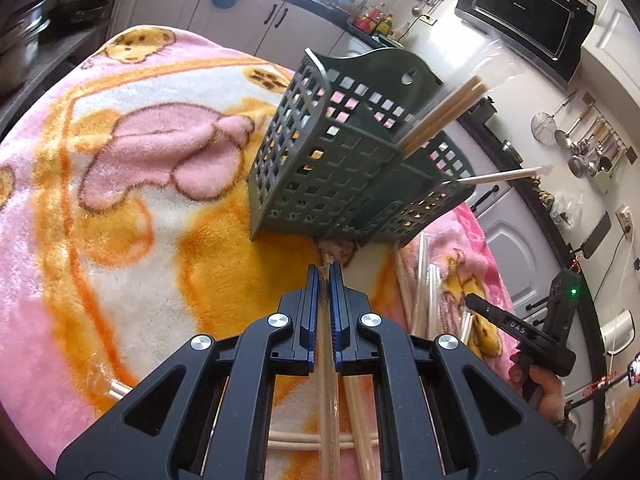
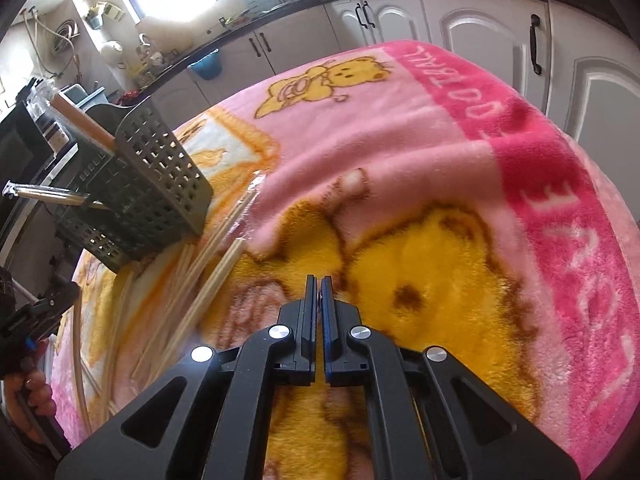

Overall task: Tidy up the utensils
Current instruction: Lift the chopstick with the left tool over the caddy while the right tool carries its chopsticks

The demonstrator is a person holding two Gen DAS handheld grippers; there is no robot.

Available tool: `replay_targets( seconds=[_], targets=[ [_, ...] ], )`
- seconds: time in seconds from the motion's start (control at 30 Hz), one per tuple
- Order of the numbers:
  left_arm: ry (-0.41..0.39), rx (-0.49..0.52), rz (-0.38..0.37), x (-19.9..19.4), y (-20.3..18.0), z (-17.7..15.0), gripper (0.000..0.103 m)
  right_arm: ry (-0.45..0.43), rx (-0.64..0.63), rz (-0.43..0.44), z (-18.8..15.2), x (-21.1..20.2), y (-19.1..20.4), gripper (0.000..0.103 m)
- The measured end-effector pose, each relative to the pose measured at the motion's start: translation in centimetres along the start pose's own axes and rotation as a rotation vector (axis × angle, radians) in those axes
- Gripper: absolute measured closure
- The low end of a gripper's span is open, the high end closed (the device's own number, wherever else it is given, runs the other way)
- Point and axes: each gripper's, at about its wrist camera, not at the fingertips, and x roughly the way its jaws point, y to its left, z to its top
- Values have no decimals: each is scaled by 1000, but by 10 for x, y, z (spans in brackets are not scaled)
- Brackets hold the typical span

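Clamping a wrapped chopstick [image 1: 332,364] in the left hand-held gripper [image 1: 325,270] for the green basket [image 1: 320,168], we are keeping the right hand-held gripper [image 2: 319,280] closed, seemingly on nothing.

Left wrist view: the camera is sitting just behind the left gripper [image 1: 325,270], looking forward and downward along its fingers, close over the pink and orange blanket [image 1: 132,184], and facing the dark green utensil basket [image 1: 320,168] from near by. Right wrist view: the camera is riding behind the right gripper [image 2: 319,280], tilting down at the same blanket [image 2: 460,152], with the basket [image 2: 160,184] lying off to its left. Both views are sharing the basket, the loose chopsticks [image 2: 208,272] beside it, and the kitchen cabinets [image 2: 460,24] beyond.
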Motion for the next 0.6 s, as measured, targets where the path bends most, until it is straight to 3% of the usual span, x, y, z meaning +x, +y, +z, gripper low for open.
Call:
replay_targets(
  seconds=[0.13,0.4,0.6],
  targets=[
    [-10,14,-13,-5,-9,1,100,-21,-8,-29,-3,-9,-4,100],
    [-27,37,-32,-13,-23,2,100,-18,31,-2,-12,-26,-20,98],
    [-38,44,-43,-18,-30,2,100,-43,11,-9,-17,-39,-16,102]
  ],
)
